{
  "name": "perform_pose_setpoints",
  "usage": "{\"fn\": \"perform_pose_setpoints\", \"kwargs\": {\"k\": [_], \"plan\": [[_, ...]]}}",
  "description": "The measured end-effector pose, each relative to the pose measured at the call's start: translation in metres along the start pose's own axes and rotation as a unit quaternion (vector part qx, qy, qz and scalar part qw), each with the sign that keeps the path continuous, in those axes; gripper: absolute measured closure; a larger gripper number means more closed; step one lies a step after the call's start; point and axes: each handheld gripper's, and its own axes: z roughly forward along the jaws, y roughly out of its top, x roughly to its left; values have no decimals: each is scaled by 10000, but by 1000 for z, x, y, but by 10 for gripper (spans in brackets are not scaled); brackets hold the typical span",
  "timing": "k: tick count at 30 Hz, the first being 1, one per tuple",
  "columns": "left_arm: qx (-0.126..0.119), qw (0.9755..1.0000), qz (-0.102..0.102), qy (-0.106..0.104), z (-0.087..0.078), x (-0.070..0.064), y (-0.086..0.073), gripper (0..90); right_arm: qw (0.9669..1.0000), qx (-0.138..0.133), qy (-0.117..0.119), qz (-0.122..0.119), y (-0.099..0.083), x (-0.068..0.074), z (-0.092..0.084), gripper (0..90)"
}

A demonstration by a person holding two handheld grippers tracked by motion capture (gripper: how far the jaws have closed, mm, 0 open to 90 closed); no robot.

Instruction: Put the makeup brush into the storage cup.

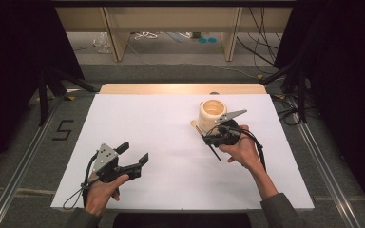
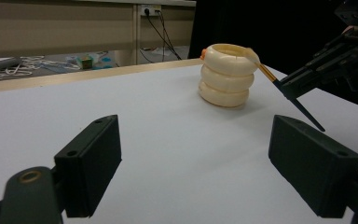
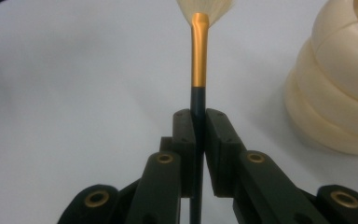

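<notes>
Right claw (image 3: 199,123) clamping the dark handle of a brush (image 3: 198,65), gold ferrule and pale bristles pointing away from the jaws, bristle end lying just beside the cream ribbed holder (image 1: 212,114) and, in the left claw view, resting at that holder's rim. Left claw (image 1: 134,156) idling with jaws spread wide and nothing between them, well apart from the holder, toward the near left part of the white counter (image 1: 171,142).

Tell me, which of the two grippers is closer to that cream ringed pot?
The right gripper: shut on a brush, it sits just in front of the cream ringed pot. The left gripper hangs open, well off toward the table's near left.
</notes>
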Motion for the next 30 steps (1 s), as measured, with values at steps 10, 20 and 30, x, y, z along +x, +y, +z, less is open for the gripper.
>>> {"fn": "perform_pose_setpoints", "kwargs": {"k": [10,20,30], "plan": [[-23,10000,-34,-18,1,0,0,166,9980,-628,-4,38,3,-3,-5,834],[-26,10000,-33,-11,0,0,0,167,9945,-1043,7,92,4,-7,-9,834],[-18,10000,-32,-5,0,0,0,166,9913,-1309,-65,87,6,-10,-14,834]]}}
